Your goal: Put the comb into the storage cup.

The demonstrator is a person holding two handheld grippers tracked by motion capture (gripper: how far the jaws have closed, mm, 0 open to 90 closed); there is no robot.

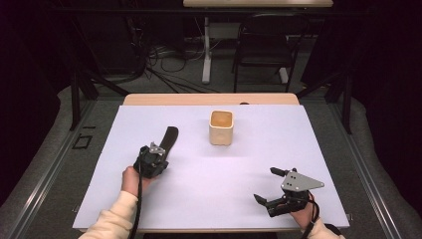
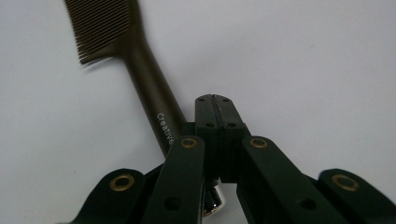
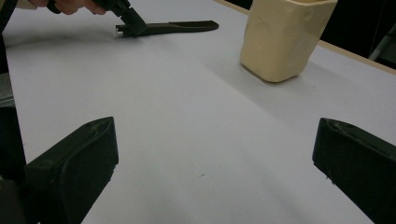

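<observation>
A dark brown comb [image 1: 169, 138] lies on the white table [image 1: 209, 189] left of centre, its teeth end pointing away. My left gripper [image 1: 157, 149] rests at the comb's near end. In the left gripper view the jaws [image 2: 215, 100] are pressed together with nothing between them, and the comb handle [image 2: 149, 84] runs just beside the left jaw. A cream square cup [image 1: 221, 127] stands upright at the middle back. My right gripper [image 1: 265, 184] sits at the front right, open wide and empty. In the right gripper view, bare table lies between the right gripper's [image 3: 215, 140] jaws.
The right gripper view has the cup [image 3: 285, 37] ahead to the right and the comb [image 3: 180, 26] with the left gripper [image 3: 127, 23] far left. A wooden table edge [image 1: 209, 99] runs along the back. A chair and cables stand on the floor beyond.
</observation>
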